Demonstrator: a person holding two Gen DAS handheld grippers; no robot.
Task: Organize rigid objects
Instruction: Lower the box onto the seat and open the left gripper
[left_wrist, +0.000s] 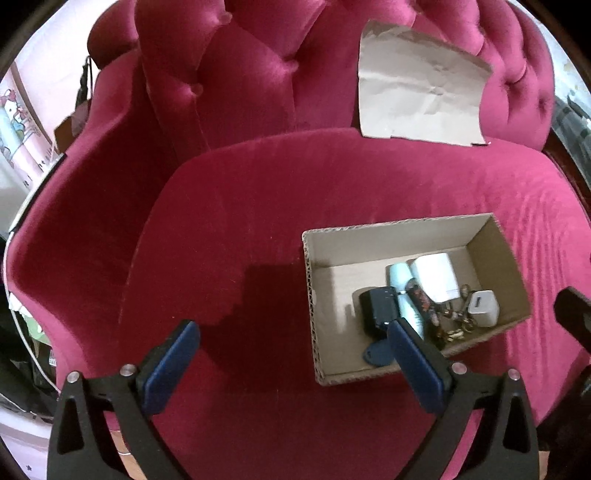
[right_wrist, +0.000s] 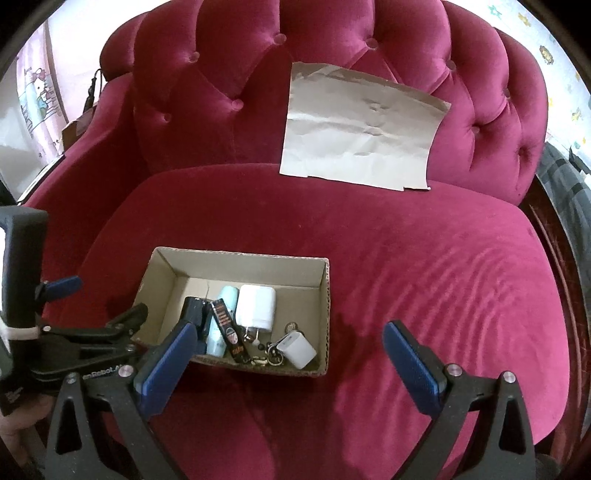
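Left wrist view: the left gripper (left_wrist: 291, 339) and right gripper (right_wrist: 288, 341) stand wide apart and empty above the red armchair seat (left_wrist: 240, 206), where the cardboard box (left_wrist: 495, 236) contains the chargers (left_wrist: 436, 277) and keys (left_wrist: 458, 325).

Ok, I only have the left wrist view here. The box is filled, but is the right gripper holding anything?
Observer: No. The right gripper is open, with nothing between its jaws.
Reviewer: Where is it relative to the box?
Observer: In the right wrist view, one finger overlaps the near-left corner of the box. The other is over bare cushion to the box's right.
Reviewer: Anything loose on that side of the seat?
Observer: Nothing shows there. Apart from the box, only the paper sheet is on the chair, leaning on the backrest.
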